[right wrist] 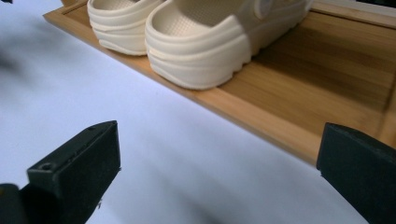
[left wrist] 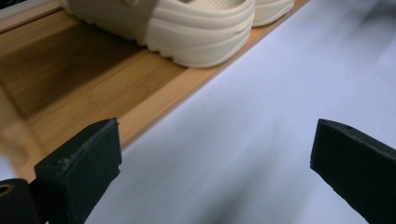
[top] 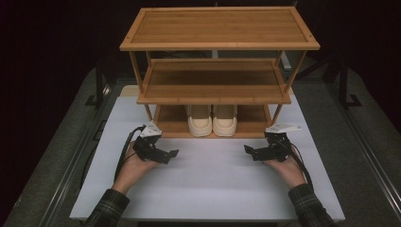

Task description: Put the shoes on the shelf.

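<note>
Below, 2 cream clogs [top: 212,120] on the rack's [top: 219,45] bottom shelf [top: 255,126].

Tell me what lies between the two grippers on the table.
Nothing: in the high view, bare white tabletop separates the left gripper from the right gripper.

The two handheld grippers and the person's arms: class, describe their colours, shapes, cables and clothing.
Each gripper, left and right, is a black mechanism topped by a pale grey three-cornered plate, with a black cable trailing back. The jaws are blocky, matt black pads. Both sleeves are dark plaid.
</note>
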A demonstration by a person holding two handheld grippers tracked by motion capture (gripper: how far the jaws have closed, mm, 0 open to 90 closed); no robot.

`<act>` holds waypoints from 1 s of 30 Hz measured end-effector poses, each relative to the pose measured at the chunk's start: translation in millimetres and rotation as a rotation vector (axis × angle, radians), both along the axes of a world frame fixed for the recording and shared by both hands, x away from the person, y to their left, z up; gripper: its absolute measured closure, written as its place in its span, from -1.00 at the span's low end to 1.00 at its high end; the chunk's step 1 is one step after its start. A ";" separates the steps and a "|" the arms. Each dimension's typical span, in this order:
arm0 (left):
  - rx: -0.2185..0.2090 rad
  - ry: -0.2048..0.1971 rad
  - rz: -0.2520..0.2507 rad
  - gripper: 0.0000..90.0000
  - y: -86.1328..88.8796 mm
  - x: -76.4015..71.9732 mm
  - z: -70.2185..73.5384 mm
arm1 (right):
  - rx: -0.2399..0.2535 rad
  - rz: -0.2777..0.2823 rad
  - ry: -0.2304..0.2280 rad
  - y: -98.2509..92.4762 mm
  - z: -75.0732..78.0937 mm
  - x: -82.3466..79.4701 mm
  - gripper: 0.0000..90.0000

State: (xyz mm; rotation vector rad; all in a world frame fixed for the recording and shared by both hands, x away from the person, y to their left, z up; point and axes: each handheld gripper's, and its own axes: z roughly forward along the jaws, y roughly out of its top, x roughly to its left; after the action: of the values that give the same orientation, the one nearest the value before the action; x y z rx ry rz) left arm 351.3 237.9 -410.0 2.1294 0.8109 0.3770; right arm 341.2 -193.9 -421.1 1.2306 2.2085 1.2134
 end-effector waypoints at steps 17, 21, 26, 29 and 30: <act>0.056 0.008 0.012 -0.96 47.5 -50.8 -3.1 | -0.009 -0.038 0.000 -41.9 -4.9 -42.4 -1.00; 0.061 0.016 0.028 -0.96 56.7 -61.6 -6.2 | -0.023 -0.046 0.013 -50.9 -9.0 -51.2 -1.00; 0.123 0.031 0.042 -0.96 70.6 -74.0 -13.0 | -0.092 -0.065 0.046 -69.6 -20.4 -66.5 -1.00; 0.137 0.039 0.063 -0.96 79.8 -79.9 -17.8 | -0.115 -0.070 0.063 -76.2 -24.8 -71.6 -1.00; 0.140 0.045 0.072 -0.96 83.4 -81.8 -19.6 | -0.138 -0.078 0.083 -83.5 -29.4 -77.6 -1.00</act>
State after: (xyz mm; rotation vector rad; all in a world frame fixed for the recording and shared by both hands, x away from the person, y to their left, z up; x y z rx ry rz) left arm 269.5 321.4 -429.5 2.2491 0.9118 0.4361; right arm 263.6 -277.4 -450.5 1.3191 2.2385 0.9800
